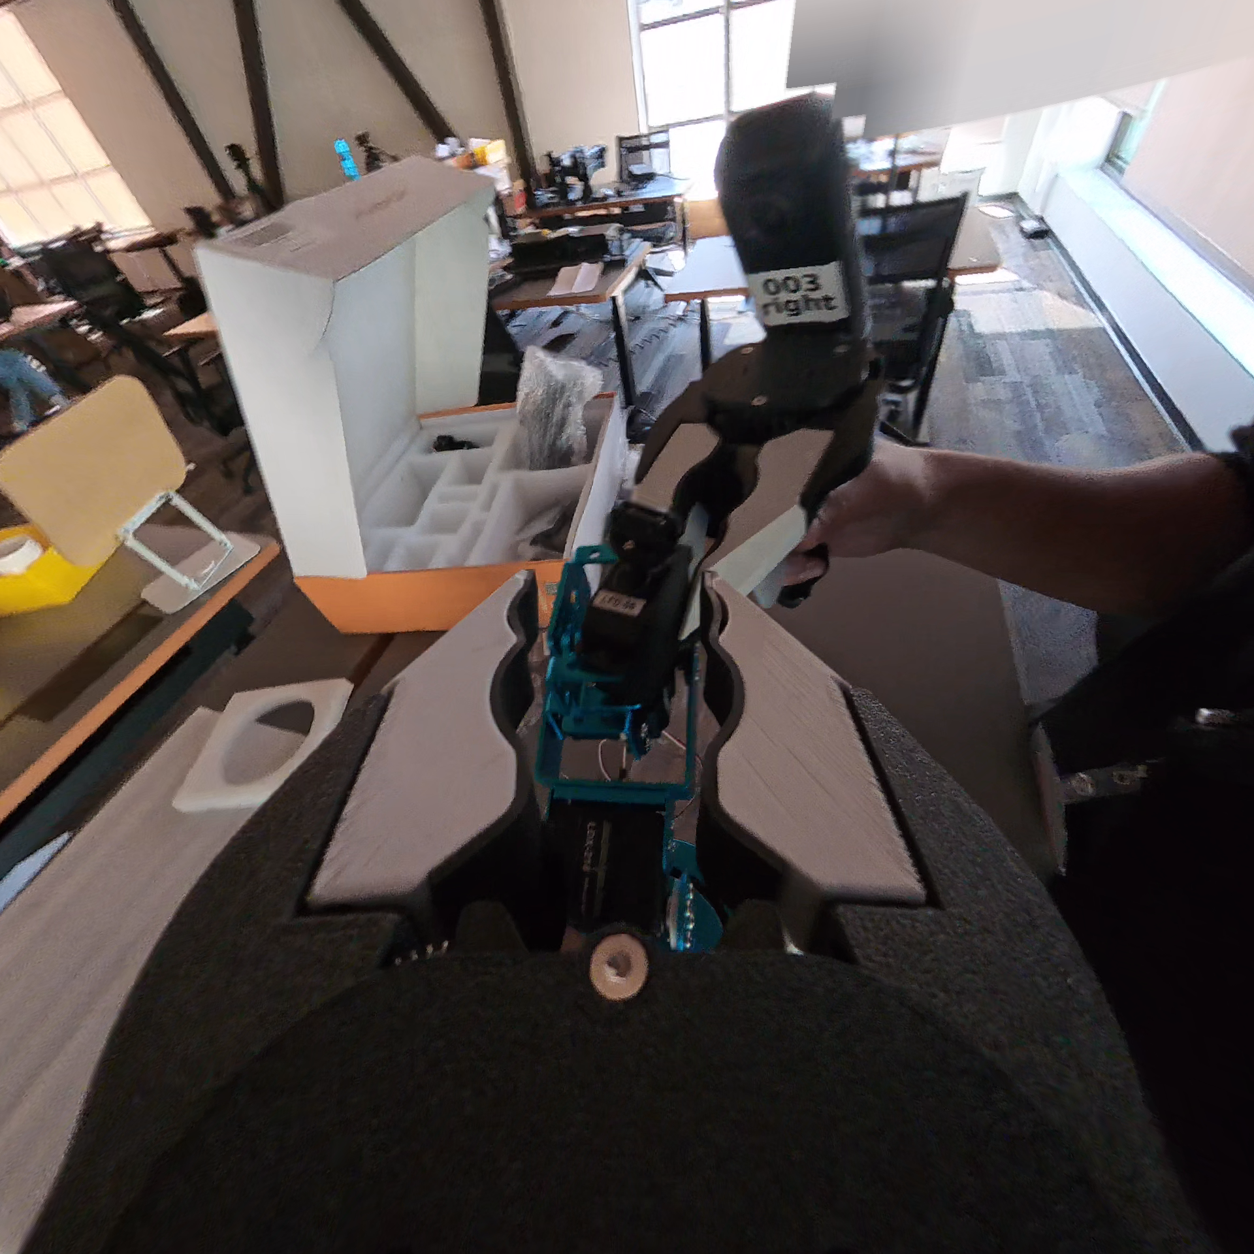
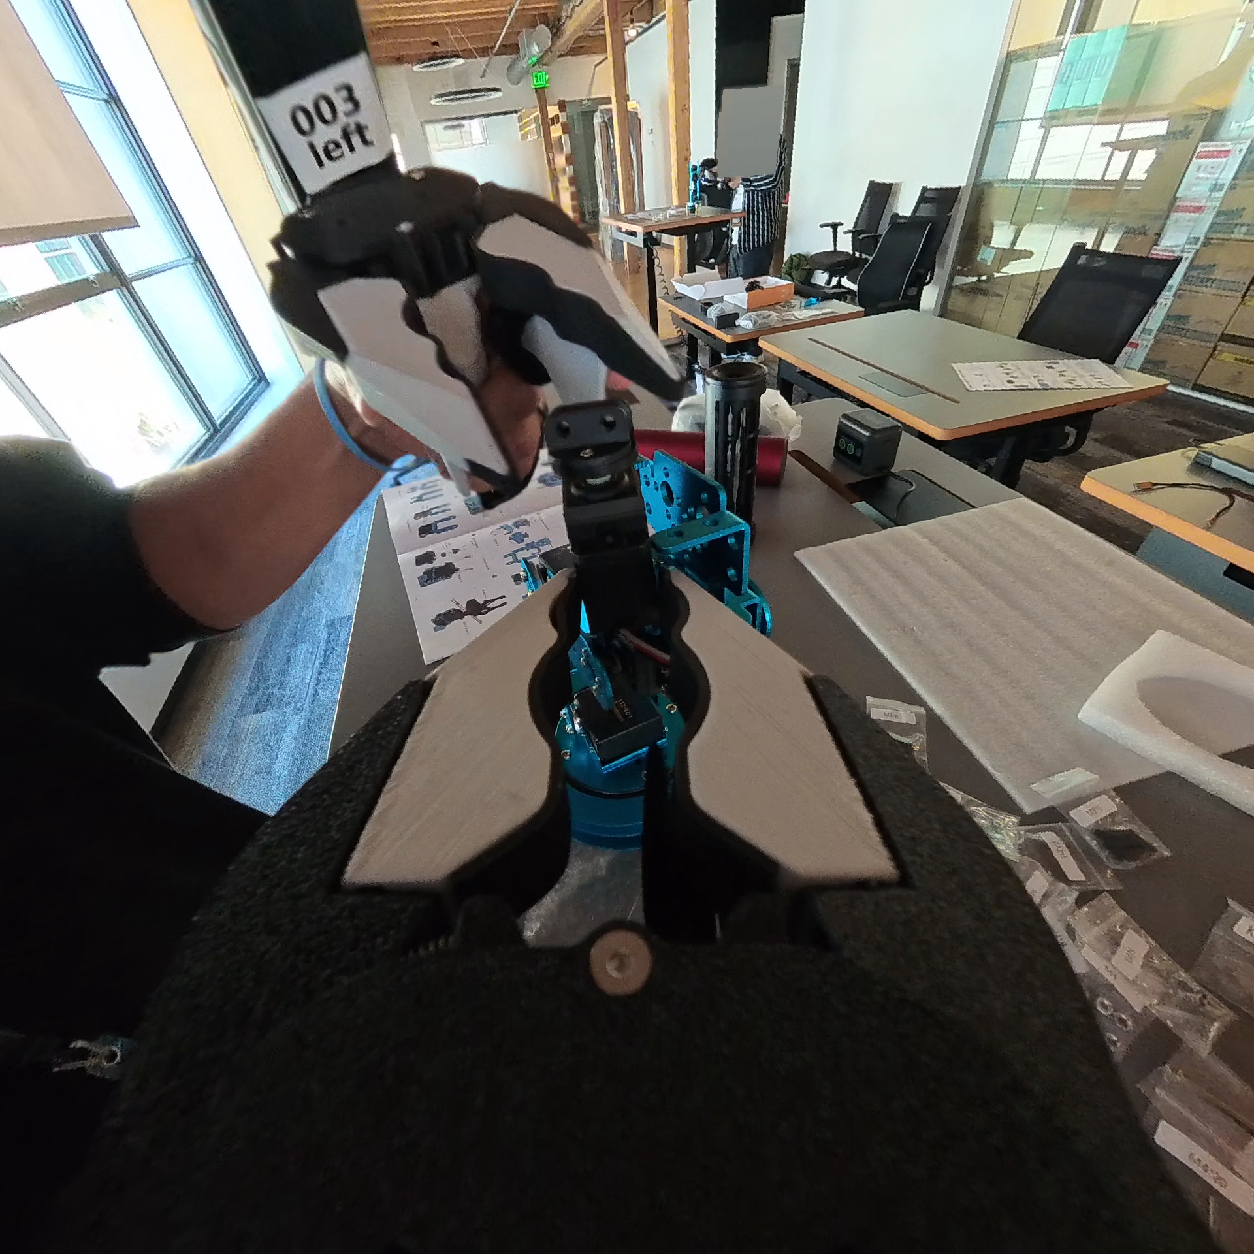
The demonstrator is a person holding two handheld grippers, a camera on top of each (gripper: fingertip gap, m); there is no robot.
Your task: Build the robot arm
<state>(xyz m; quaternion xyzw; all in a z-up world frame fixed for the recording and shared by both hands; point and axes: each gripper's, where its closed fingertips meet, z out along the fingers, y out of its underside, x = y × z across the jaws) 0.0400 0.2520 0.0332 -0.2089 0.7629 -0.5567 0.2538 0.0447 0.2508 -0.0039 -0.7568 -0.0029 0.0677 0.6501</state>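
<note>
Both tools (image 1: 617, 597) (image 2: 621, 583) flank servo (image 2: 604, 536).

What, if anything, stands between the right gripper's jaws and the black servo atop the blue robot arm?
Nothing visible does. The black servo sits directly in the gap of the right gripper, its jaws flanking it. The left gripper is up at the servo's top, not in between.

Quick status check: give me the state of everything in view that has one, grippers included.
left gripper: fingers on either side of the robot-arm kit; contact unclear.
right gripper: shut on the black servo.
black servo: upright on top of the kit.
blue robot-arm kit: partly assembled, standing upright.
white box: open, lid up.
instruction sheet: spread flat on the desk.
small parts bags: lying flat on the desk.
</note>
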